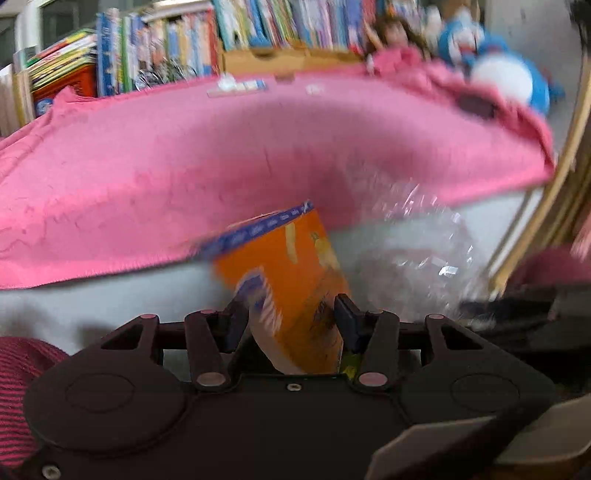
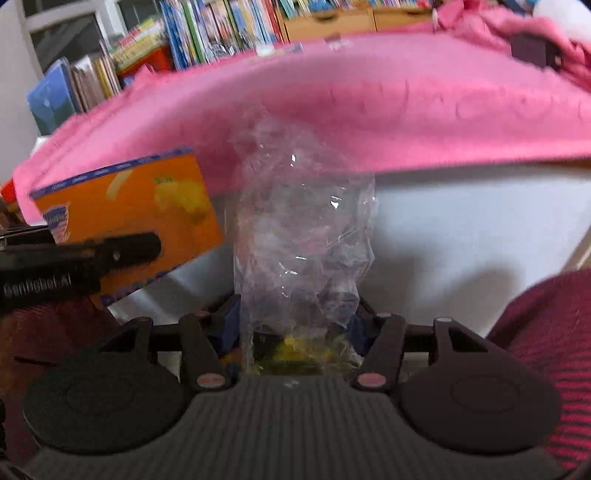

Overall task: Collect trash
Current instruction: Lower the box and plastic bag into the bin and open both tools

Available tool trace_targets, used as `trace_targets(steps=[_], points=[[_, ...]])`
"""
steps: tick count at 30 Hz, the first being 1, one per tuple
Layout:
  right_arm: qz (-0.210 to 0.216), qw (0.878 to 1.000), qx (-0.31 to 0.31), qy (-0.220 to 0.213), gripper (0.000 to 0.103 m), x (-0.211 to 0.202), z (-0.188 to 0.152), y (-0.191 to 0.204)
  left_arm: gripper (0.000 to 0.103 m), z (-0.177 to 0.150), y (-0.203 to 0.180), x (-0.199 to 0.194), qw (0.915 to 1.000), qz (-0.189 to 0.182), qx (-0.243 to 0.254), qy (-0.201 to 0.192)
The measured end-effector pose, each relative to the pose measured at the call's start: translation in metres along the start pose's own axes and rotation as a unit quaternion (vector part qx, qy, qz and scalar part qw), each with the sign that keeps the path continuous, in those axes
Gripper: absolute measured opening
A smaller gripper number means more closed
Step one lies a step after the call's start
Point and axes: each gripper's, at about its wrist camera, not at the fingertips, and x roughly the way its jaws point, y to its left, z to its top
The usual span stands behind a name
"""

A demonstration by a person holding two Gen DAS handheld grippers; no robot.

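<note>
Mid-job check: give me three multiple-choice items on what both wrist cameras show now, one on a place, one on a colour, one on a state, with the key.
1. Where do the rows of books stand?
A. Behind the pink cloth
B. On the white surface
C. Inside the clear bag

2. What is the main colour of the box in the left gripper?
A. Green
B. Orange
C. Black

3. What is the state of the right gripper?
A. Empty, jaws wide open
B. Closed on the orange box
C. Holding a crumpled clear plastic bag

Key: 1 A, the books line up beyond the far edge of the pink cloth. 2 B, its faces are orange with a blue edge. 3 C, the clear plastic bag rises from between its fingers.
</note>
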Motion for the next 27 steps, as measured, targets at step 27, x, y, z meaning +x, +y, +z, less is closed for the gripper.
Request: trace_targets(steps=[27], points=[[-0.030, 0.997, 0.037, 0.059, 0.088, 0.049, -0.001, -0.001, 0.067, -0.016, -0.003, 0.072, 0.9969, 0.008, 0.029, 0.073]])
